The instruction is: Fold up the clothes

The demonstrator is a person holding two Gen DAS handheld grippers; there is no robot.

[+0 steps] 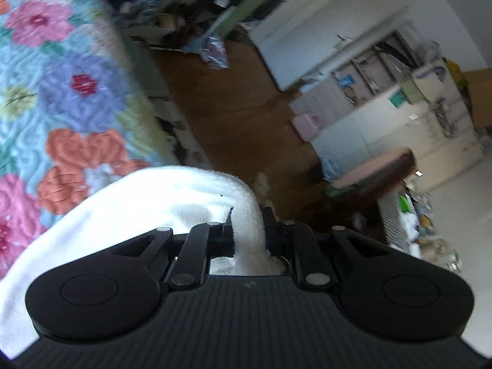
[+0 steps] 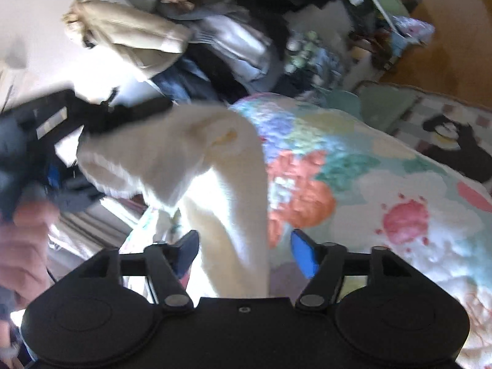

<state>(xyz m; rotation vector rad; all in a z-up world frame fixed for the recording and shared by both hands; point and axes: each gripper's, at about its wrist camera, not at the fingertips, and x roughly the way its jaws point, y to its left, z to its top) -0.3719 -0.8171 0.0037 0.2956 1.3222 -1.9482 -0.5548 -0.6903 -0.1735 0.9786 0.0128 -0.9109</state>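
Floral quilted bedspread (image 1: pixel 61 92) underneath: my left gripper (image 1: pixel 248 233) clenches the white fleecy garment (image 1: pixel 172 203); right gripper (image 2: pixel 243 253) released, so the unsupported side may sag

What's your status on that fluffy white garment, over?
Left gripper shut on fluffy white garment. Right gripper open, garment between its fingers, unpinched. Floral quilted bedspread underneath; nothing blocking.

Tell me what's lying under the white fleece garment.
Under the white fleece garment lies the floral quilt, showing blue, orange and pink flowers beside it. The left gripper pinches a fold; the right gripper stands open around it. Whatever lies directly beneath the fabric is covered.
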